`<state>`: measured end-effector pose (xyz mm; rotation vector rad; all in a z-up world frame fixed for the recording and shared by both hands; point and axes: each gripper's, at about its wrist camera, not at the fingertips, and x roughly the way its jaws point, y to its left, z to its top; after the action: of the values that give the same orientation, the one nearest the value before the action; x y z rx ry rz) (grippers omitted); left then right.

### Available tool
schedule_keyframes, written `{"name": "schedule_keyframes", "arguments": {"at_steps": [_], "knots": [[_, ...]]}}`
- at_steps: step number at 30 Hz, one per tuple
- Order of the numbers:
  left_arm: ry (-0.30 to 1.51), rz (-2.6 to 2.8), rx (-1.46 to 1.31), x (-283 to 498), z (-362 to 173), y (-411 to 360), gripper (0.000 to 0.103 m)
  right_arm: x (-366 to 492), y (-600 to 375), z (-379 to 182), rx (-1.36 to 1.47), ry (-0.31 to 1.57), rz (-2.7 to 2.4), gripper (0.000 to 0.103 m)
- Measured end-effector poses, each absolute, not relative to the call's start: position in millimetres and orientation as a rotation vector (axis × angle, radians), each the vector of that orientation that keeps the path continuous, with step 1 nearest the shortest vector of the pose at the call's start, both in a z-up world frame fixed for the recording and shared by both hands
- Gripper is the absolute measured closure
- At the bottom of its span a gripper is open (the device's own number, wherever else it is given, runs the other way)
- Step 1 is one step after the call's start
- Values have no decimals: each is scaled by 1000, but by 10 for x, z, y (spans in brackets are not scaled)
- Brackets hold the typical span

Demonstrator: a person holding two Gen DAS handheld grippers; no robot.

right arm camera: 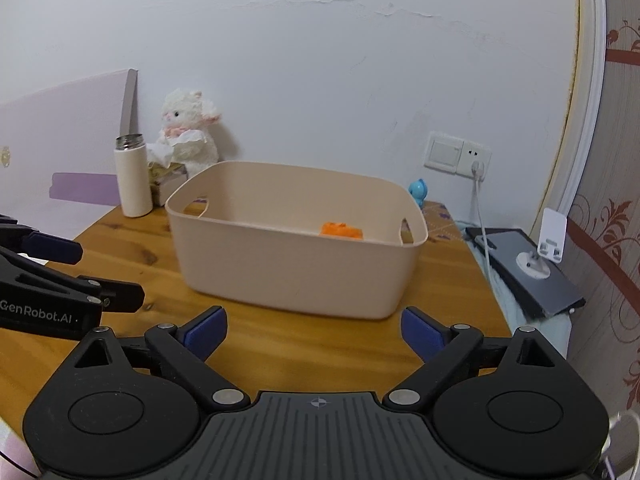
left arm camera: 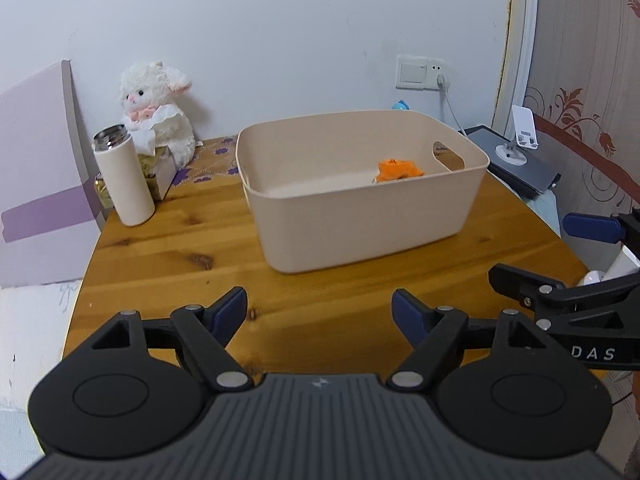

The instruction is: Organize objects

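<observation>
Fingers of the left gripper (left arm camera: 319,312) stand wide apart with nothing between them, hovering over bare wooden table (left arm camera: 168,264) near its front edge. Just to its right the right gripper (right arm camera: 314,330) is likewise spread wide and empty, its own blue pads over open wood. Ahead of both, with a strip of free tabletop between, sits the beige plastic bin (left arm camera: 360,216), its handle cut-outs in the end walls; inside, toward the far right corner, lies a small orange object (left arm camera: 398,170). Left of the bin, with a clear gap of wood, a white thermos (left arm camera: 122,176) stands upright with no cap, touching a tissue box (left arm camera: 160,172) behind it, and a white plush lamb (left arm camera: 158,106) leans by the wall. Beyond the table's right edge, a dark tablet (right arm camera: 532,272) carries a white phone stand (right arm camera: 546,248).
</observation>
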<state>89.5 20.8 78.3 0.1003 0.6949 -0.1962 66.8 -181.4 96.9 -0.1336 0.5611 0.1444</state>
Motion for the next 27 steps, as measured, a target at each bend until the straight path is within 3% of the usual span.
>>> {"name": "schedule_keyframes", "arguments": {"at_steps": [27], "knots": [[674,-213,68,397,983,241,23,253,-1911,1115,-115,547,155,8]]}}
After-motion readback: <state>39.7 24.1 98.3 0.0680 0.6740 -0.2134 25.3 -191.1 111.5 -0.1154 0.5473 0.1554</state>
